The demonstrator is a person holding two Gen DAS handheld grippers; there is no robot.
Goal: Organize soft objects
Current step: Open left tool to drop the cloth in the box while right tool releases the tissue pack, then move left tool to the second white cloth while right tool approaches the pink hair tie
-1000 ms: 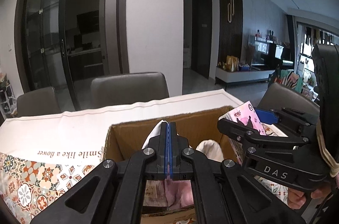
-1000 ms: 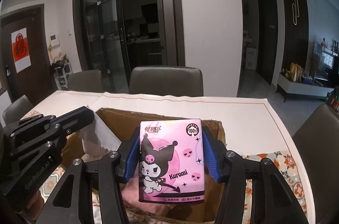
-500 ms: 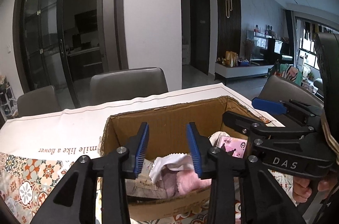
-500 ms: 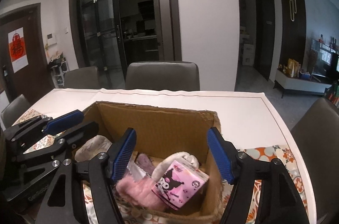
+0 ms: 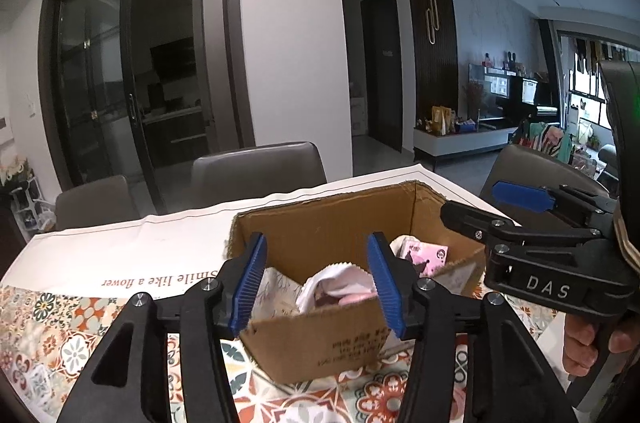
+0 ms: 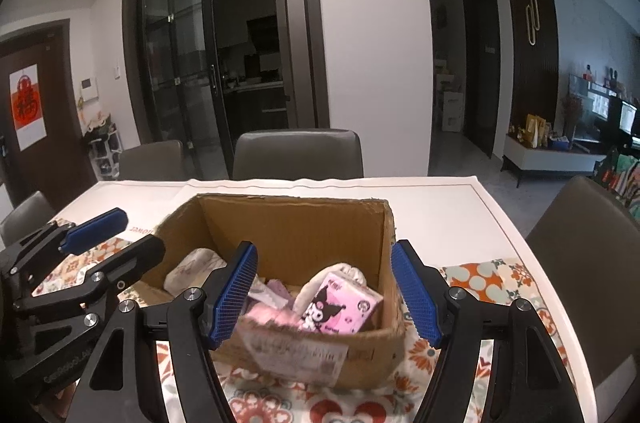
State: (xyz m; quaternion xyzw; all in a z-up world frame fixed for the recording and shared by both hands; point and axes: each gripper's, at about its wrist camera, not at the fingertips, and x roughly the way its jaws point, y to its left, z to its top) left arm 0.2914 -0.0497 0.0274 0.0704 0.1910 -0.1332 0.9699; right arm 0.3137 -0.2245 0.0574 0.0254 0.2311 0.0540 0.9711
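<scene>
The left gripper [image 5: 318, 279] points forward and slightly downward, its jaws having just been opening with nothing between them; the right gripper [image 6: 324, 289] beside it likewise stands parted and empty.

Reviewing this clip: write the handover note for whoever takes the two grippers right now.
Left gripper: open, empty; jaws have just been opening.
Right gripper: open, empty; jaws opened a moment ago.
Cardboard box on the patterned tablecloth holds the pink Kuromi tissue pack, a white cloth and pink soft items.
Done: those pieces are boxed.
Left: no loose soft objects are visible outside the box; check beyond the views.
</scene>
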